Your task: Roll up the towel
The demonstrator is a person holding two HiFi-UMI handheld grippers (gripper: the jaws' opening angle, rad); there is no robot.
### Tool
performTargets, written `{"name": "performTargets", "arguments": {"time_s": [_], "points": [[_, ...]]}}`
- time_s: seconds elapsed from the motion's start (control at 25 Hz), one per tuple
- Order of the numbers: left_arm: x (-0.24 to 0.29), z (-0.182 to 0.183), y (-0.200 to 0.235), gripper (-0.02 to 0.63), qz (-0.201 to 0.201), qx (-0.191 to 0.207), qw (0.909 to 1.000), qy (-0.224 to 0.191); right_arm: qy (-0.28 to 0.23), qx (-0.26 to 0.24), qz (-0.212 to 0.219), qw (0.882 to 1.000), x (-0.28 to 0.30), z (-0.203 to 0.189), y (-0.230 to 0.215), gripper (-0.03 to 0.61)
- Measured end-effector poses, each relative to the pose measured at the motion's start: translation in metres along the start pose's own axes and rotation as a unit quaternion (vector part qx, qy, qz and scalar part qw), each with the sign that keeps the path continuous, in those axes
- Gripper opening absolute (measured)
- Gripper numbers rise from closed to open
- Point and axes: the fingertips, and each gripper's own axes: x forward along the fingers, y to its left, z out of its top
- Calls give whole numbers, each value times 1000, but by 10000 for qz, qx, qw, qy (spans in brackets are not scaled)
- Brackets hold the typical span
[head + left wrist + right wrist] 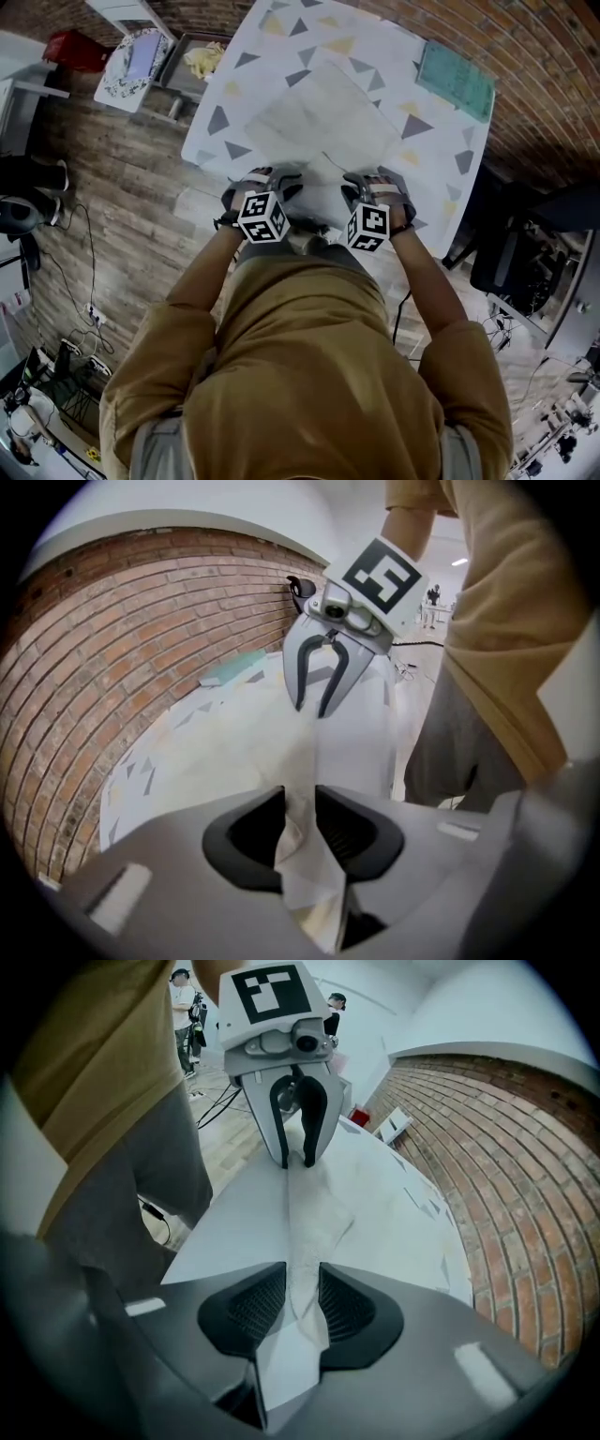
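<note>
left gripper view has the left gripper (300, 803) nearly closed, its pads pinching a bunched fold of the white towel (302, 855). right gripper view shows the right gripper (302, 1283) doing the same, jaws narrow on the cloth, with the pinched edge running as a raised ridge between the two tools.

in the head view the towel lies flat across the middle of the table (441, 141), on a triangle-patterned cover. both tools sit side by side at its near edge, close to the person's body.

this looks like the very start of the roll: the near edge is gripped, but no full turn of cloth can be made out. the next move likely calls for both wrists to tip the edge over and away together, keeping the ends level so the roll does not skew.

room ahead seems ample. the towel's far side stops short of the far table edge, and a teal mat (457, 80) at the far right corner lies well apart from it. a brick wall (544, 56) stands beyond. the near table edge is right under the grippers, so cloth could slip off toward the person.
</note>
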Motion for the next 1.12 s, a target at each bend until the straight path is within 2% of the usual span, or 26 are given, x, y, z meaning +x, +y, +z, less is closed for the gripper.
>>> {"name": "performTargets", "arguments": {"time_s": [0.32, 0.52, 0.8, 1.0, 1.12], "points": [[3, -6, 3, 106, -55, -185, 9998, 50, -2, 282, 116, 9995, 1, -2, -1, 89], [3, -7, 3, 106, 124, -411, 9991, -8, -29, 595, 97, 9982, 1, -4, 1, 66], [-2, -7, 6, 104, 358, -679, 9970, -129, -2, 777, 97, 9969, 0, -3, 4, 36], [-12, 1, 16, 100, 196, -916, 9952, -287, -127, 1328, 301, 9906, -13, -1, -6, 31], [-18, 7, 26, 97, 41, -1243, 9913, -438, -166, 1661, 460, 9849, -17, -1, -15, 31]]}}
